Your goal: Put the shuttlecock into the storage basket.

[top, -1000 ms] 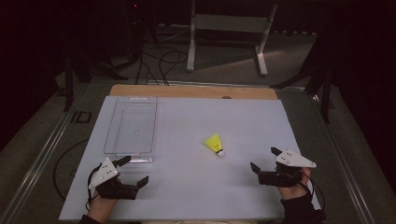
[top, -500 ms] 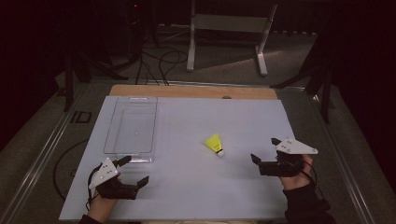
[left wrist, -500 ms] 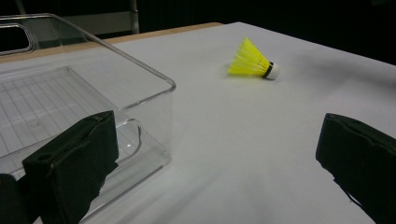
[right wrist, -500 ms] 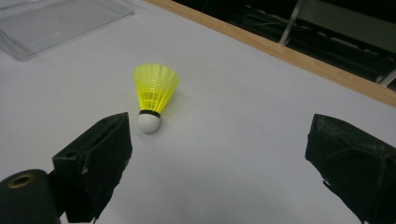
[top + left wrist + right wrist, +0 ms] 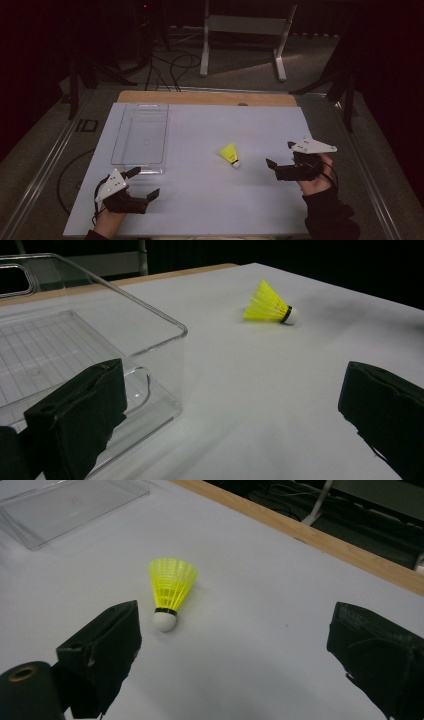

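A: So, the bench (image 5: 200, 210) first: a white sheet covers it, with a wood strip along the far edge.

B: And the clear tray (image 5: 141, 140)?

A: It sits on the left half, long side running away from the person, nothing in it.

B: The tools?

A: The left tool (image 5: 146, 183) rests just beside the tray's near end, jaws spread wide and gripping nothing. The right tool (image 5: 280, 160) sits at the right side, jaws also spread, pointed toward the middle.

B: Where's the shuttlecock (image 5: 230, 154)?

A: On its side near the middle, well apart from the tray. In the right gripper view the shuttlecock (image 5: 170, 590) lies ahead of the jaws, nearer the left one, white tip toward the camera, untouched.
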### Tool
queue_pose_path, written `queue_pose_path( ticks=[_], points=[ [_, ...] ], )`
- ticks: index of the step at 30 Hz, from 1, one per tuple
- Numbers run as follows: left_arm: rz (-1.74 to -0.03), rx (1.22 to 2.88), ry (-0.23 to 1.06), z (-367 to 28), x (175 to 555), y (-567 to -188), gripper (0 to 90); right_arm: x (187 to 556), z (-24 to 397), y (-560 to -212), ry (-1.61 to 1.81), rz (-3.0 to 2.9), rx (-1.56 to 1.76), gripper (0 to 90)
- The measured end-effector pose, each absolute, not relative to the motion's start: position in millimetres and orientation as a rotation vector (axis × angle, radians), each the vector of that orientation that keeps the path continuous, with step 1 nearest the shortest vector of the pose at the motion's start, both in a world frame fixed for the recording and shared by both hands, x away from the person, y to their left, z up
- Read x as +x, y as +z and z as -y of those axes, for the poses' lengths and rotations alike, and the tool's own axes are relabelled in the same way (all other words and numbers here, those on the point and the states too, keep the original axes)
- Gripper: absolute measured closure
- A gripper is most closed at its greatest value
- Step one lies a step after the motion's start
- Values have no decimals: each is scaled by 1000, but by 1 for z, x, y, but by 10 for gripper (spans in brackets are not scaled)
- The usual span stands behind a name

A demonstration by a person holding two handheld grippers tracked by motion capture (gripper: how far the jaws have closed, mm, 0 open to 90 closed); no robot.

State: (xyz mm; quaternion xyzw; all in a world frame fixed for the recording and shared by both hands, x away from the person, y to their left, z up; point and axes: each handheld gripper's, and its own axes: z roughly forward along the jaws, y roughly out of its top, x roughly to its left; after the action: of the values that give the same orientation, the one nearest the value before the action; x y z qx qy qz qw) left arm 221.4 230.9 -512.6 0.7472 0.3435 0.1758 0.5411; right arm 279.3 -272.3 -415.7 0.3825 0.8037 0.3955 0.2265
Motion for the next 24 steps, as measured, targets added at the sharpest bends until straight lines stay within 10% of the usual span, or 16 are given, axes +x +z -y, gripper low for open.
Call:
queue_pose_path(
  ticks=[24],
  points=[
    [-808, 1782, 414, -230, 221, -513, 3, 304, 237, -403, 1060, -2333, 991, 77]
  ],
)
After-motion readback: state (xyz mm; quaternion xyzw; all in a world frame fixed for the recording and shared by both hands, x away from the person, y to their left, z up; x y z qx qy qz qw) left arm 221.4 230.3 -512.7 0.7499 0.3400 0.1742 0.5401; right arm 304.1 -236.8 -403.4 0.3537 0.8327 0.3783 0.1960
